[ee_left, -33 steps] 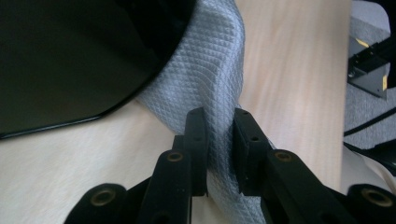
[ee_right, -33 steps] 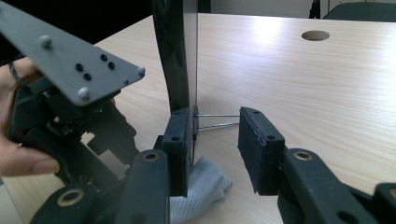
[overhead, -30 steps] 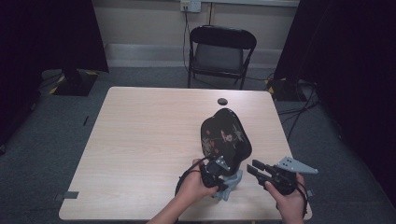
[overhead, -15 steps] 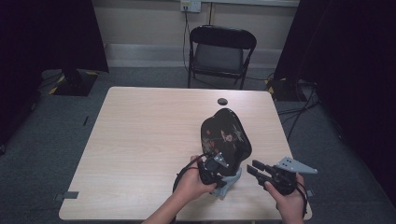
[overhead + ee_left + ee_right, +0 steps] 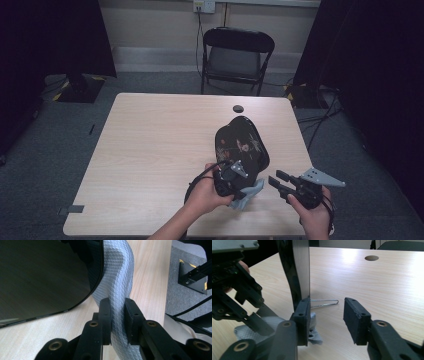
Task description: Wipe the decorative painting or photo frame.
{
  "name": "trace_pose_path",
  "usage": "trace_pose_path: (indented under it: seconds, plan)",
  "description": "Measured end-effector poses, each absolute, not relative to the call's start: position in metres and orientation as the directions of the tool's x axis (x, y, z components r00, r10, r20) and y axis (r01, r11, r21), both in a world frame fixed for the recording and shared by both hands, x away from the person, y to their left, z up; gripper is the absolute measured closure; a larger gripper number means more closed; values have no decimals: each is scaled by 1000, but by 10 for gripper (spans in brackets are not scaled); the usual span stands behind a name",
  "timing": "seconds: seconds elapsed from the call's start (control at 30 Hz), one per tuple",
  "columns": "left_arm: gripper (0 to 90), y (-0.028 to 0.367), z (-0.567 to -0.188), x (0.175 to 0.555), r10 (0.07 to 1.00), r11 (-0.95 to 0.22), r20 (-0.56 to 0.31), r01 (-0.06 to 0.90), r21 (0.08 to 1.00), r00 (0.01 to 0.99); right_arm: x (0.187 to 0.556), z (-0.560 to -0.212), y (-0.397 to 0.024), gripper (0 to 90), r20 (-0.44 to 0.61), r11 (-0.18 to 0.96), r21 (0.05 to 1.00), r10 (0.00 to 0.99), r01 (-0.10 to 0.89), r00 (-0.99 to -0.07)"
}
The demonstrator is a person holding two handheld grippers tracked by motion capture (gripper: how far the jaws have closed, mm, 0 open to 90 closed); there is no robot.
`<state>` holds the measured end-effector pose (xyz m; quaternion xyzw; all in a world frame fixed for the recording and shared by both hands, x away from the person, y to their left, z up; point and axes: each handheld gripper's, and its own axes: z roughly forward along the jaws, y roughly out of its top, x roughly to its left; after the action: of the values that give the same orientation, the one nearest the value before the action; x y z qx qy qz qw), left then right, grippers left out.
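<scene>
Two grippers worked at the near edge of the counter (image 5: 150, 150). The left gripper (image 5: 234, 176) had its jaws clamped on a grey cloth (image 5: 117, 290), the quilted fabric pinched tight between the pads in the left gripper view. That cloth ran up against the rim of a black tray (image 5: 241, 142), which stood tilted on edge near the counter's right side, its decorated face towards the high camera. In the high view the cloth (image 5: 249, 195) bunched on the counter just below the tray, under the left gripper.

The right gripper (image 5: 280, 184) hovered just beside, to the right, jaws pointing at the tray's lower edge. Its jaws had just been opening, and they stood parted with nothing pressed between them; in the right gripper view one pad sat right by the tray's edge (image 5: 298, 272), the other well clear. A thin wire loop (image 5: 324, 303) lay on the counter behind the tray. A small dark hole (image 5: 238, 108) marked the counter's far side, and a folding chair (image 5: 235, 55) stood beyond it.
</scene>
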<state>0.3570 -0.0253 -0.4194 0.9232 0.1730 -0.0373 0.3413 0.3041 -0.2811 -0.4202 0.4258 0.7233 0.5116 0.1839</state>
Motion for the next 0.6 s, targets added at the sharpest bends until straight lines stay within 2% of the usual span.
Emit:
trace_pose_path:
  seconds: [0.33,0.6]
  plan:
    - [778,-26,-399,355,278,-704,-174,323,633,945,306,-423,-289,473,141,133,894,823,428,-551]
    - [778,-29,-377,353,260,-695,-159,299,654,952,306,-426,-291,464,135,139,891,828,432,-545]
